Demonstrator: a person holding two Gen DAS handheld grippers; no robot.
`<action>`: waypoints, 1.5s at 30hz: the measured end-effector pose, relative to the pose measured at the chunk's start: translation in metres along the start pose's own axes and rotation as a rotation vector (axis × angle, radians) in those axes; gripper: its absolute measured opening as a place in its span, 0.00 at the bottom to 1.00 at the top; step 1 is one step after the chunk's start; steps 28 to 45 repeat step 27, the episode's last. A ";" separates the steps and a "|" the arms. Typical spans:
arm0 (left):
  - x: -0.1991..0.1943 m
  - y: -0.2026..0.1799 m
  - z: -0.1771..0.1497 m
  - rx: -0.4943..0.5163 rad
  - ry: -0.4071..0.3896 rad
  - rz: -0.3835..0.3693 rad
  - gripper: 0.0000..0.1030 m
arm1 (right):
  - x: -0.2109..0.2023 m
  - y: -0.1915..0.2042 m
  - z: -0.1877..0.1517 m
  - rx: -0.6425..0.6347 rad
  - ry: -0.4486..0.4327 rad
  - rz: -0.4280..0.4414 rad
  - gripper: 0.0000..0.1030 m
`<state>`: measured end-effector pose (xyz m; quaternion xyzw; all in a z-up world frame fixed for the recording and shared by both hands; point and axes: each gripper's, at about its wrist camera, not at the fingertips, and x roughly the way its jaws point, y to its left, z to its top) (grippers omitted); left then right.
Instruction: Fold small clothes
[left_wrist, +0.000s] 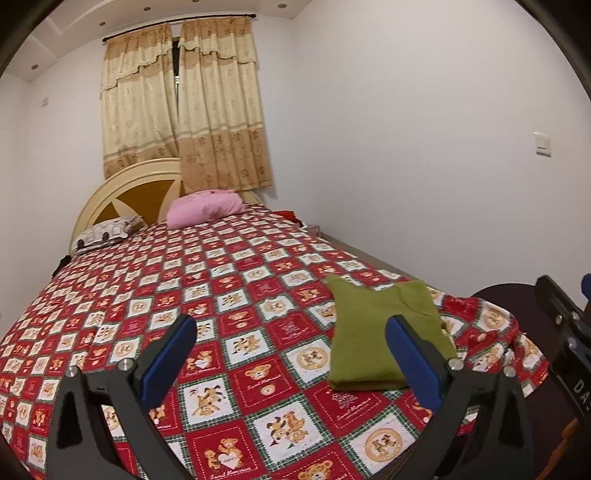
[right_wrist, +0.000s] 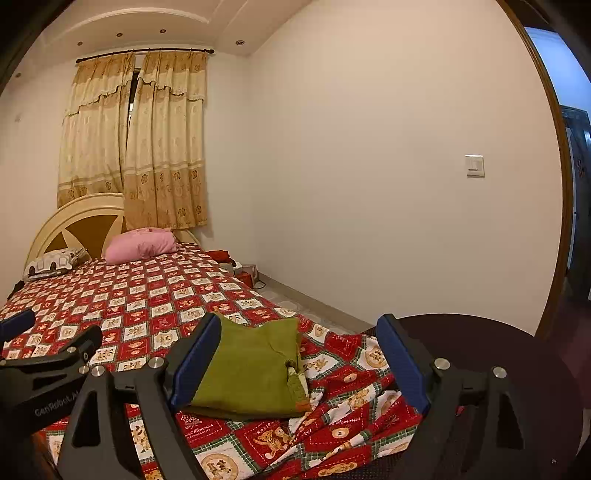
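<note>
your left tongs (left_wrist: 291, 334) stand wide apart above the bed, holding nothing and touching nothing; the blue pads (left_wrist: 168, 363) frame only the red teddy-bear bedspread (left_wrist: 229, 280). your right tongs (right_wrist: 299, 338) are spread just as wide and also empty, hanging over the near corner of the bed with one pad in front of the garment's left edge; whether it touches the cloth you cannot tell from here.

there is one piece of clothing: a green garment (left_wrist: 380, 332), folded into a flat rectangle, lying on the bedspread near the bed's near right corner, just beside where the cover rumples over the edge. in the right wrist view the same green garment (right_wrist: 247, 373) shows a small tag at its right edge.

at the headboard (left_wrist: 122, 188) you have two pillows: one pink pillow (left_wrist: 205, 208) and one white patterned pillow (left_wrist: 101, 232). two curtain panels (left_wrist: 184, 107) hang behind it, and one light switch (right_wrist: 474, 166) sits on the right wall.
</note>
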<state>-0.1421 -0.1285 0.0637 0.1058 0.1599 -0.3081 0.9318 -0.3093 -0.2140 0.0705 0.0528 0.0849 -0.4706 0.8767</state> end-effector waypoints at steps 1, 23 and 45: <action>0.000 0.000 0.000 0.000 0.000 0.007 1.00 | 0.000 0.000 0.000 0.000 0.002 -0.002 0.84; 0.011 0.009 -0.002 0.000 0.043 -0.029 1.00 | 0.014 0.000 -0.011 -0.006 0.041 -0.022 0.84; 0.016 0.015 -0.002 -0.019 0.060 -0.021 1.00 | 0.020 -0.003 -0.012 0.005 0.061 -0.034 0.84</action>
